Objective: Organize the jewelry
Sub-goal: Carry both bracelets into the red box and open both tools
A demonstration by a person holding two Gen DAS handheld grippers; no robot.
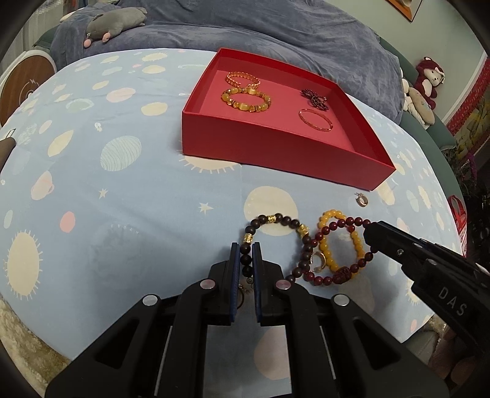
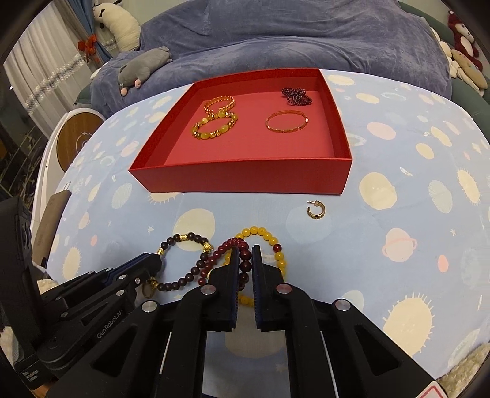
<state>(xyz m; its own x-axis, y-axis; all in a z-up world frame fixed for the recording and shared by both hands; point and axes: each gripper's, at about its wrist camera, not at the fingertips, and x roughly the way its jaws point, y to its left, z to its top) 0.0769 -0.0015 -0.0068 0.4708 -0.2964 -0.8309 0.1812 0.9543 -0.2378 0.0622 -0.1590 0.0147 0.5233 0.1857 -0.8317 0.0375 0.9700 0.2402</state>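
A red box (image 1: 269,150) (image 2: 239,180) holds several bracelets. On the blue cloth in front of it lie a dark brown bead bracelet (image 1: 275,219) (image 2: 186,237), a dark red bead bracelet (image 1: 337,223) (image 2: 219,249) and a yellow bead bracelet (image 1: 327,245) (image 2: 260,231), overlapping. A small gold hoop earring (image 1: 361,200) (image 2: 315,211) lies apart. My left gripper (image 1: 246,248) (image 2: 159,260) is shut on the dark brown bracelet. My right gripper (image 2: 245,249) (image 1: 369,228) is shut on the dark red bracelet.
A patterned blue cloth (image 1: 107,199) covers the table. A blue-grey sofa with a grey plush toy (image 1: 113,23) stands behind. More plush toys (image 1: 425,85) sit at the right. A round wooden-faced device (image 2: 76,137) is at the left.
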